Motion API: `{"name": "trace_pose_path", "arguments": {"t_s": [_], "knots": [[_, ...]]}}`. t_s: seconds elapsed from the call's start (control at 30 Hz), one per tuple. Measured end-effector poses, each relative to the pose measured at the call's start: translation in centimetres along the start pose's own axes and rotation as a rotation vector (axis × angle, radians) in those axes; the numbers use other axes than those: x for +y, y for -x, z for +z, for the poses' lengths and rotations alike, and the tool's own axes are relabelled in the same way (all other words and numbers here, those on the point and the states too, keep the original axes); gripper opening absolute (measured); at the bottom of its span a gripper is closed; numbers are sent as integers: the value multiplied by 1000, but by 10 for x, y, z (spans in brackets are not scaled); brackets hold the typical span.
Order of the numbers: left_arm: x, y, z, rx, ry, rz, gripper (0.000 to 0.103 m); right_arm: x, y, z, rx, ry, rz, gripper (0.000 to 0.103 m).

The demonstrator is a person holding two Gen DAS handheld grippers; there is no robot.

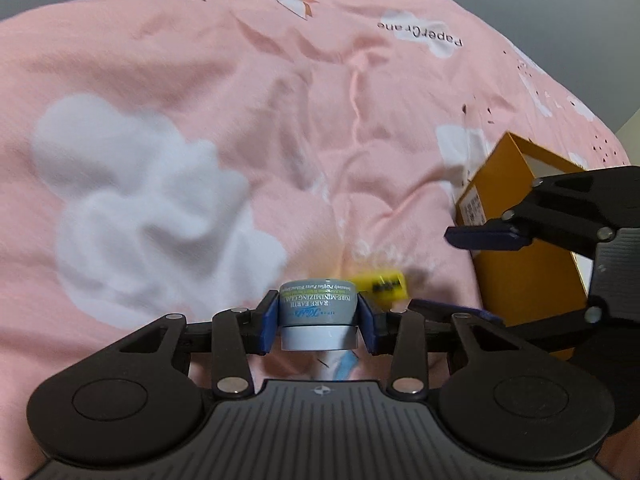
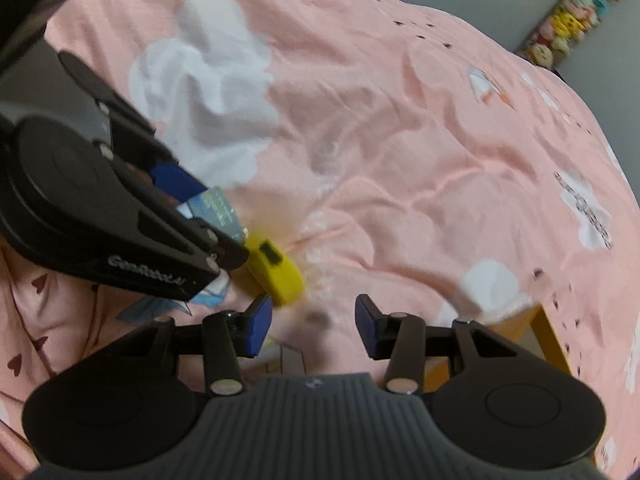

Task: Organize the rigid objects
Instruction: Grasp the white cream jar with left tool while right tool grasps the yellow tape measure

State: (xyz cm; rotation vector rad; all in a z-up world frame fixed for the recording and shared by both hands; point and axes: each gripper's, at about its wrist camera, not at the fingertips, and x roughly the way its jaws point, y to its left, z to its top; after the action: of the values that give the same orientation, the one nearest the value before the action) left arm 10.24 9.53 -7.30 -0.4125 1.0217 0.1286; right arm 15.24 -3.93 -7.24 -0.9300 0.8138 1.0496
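Jar: your left gripper (image 1: pixel 318 322) squeezes a small grey round jar (image 1: pixel 317 307) with a white lid (image 1: pixel 314 338), lid toward you, printed words upside down.
Yellow thing: a little yellow plastic block (image 2: pixel 276 276) lies on the bed just past the jar.
Right gripper: your right gripper (image 2: pixel 313 326) is spread wide, holding nothing.
Box: an orange cardboard box (image 1: pixel 516 264) sits near it.
Bed: a wrinkly pink bedsheet with white clouds (image 1: pixel 248 120).
Room: soft toys (image 2: pixel 568 28) stacked by a grey wall.

Pink cloud-print bedspread (image 1: pixel 304 128); plush toys (image 2: pixel 568 28) stacked beyond.
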Motion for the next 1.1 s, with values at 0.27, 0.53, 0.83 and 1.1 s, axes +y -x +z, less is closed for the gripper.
{"name": "trace_pose_path", "arguments": {"t_s": [0.27,0.53,0.83,1.1], "knots": [[24,-15,2,54,69,-33,46,5,-21,20,47,122,63,45],[24,-21,1,57,64,-24,46,11,-42,30,79,129,138,33],[22,-16,-1,48,65,-31,46,8,-35,27,81,43,152,21],[7,9,1,-38,59,-61,46,0,24,2,-55,-156,77,19]]}}
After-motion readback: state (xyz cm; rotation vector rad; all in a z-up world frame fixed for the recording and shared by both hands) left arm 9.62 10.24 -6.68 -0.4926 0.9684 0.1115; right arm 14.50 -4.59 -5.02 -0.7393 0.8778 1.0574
